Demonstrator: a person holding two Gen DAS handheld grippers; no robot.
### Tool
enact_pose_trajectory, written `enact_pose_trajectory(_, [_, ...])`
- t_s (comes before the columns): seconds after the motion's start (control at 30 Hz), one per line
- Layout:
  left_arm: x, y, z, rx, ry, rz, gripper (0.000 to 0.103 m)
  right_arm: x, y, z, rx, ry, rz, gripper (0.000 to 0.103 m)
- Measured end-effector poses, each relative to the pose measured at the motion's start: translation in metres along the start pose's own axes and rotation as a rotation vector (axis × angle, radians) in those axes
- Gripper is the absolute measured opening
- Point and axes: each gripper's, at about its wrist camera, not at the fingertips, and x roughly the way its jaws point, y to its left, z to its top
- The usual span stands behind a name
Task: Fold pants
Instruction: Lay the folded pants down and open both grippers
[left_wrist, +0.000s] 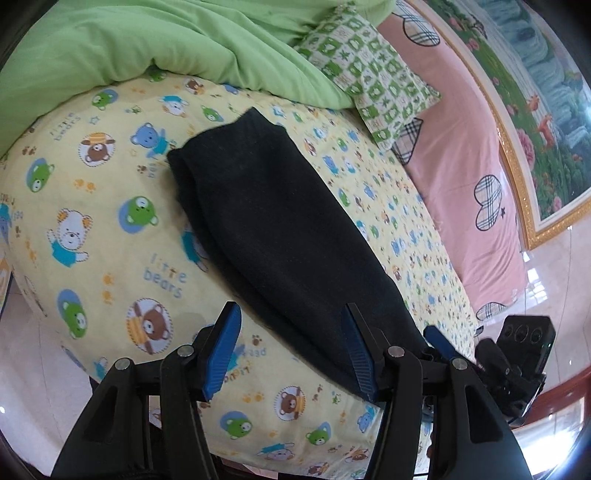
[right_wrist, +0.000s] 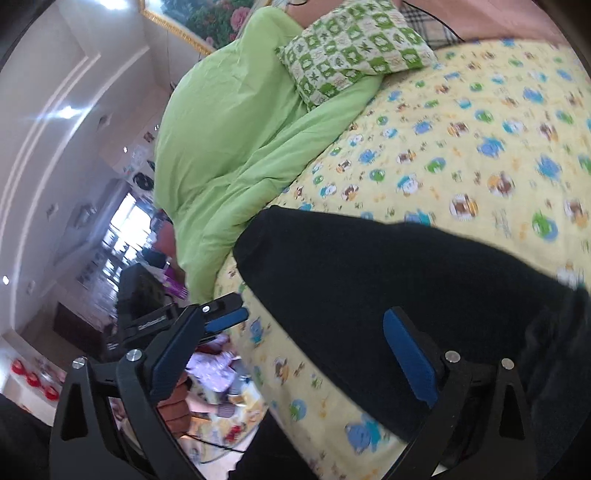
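Bed (left_wrist: 110, 229): covered by a yellow sheet printed with cartoon bears and the words "little bears"; it carried every item below.

Green duvet (left_wrist: 147, 44): bunched in a heap along the far edge of the bed, overlapping the yellow sheet.

Pink sheet (left_wrist: 454, 155): patterned with plaid hearts, it lay along the bed's far side beyond the yellow sheet, seen from the left wrist.

Pants (left_wrist: 280, 229): dark, nearly black, folded into one long narrow strip. They lay flat on the yellow sheet, one end near the duvet, the other reaching the near edge of the bed by the grippers. In the right wrist view the pants (right_wrist: 388, 280) ran across the sheet's near edge and looked blurred.

Pillow (left_wrist: 373, 70): green-and-white checked with leaf prints, it rested at the far edge of the bed against the duvet and apart from the pants.

Left gripper (left_wrist: 291, 347): black frame, blue pads, jaws spread apart and released. One pad stood over the bare sheet, the other over the near end of the pants; neither pressed the cloth.

Right gripper (right_wrist: 295, 354): jaws wide apart, released, nothing clamped. One pad hung past the bed's edge, the other above the pants.
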Motion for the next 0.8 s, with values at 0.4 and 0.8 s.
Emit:
enact_pose_trajectory(0.4, [0.001,0.018,0.021,-0.074,-0.035,0.059,0.064,0.069,0.018,0.071,-0.132,0.122,0.058,0.098])
enact_pose_trajectory(0.8, [0.007,0.037,0.041,-0.143,-0.049,0.096,0.064,0.137,0.023,0.108,-0.244,0.259,0.051,0.08])
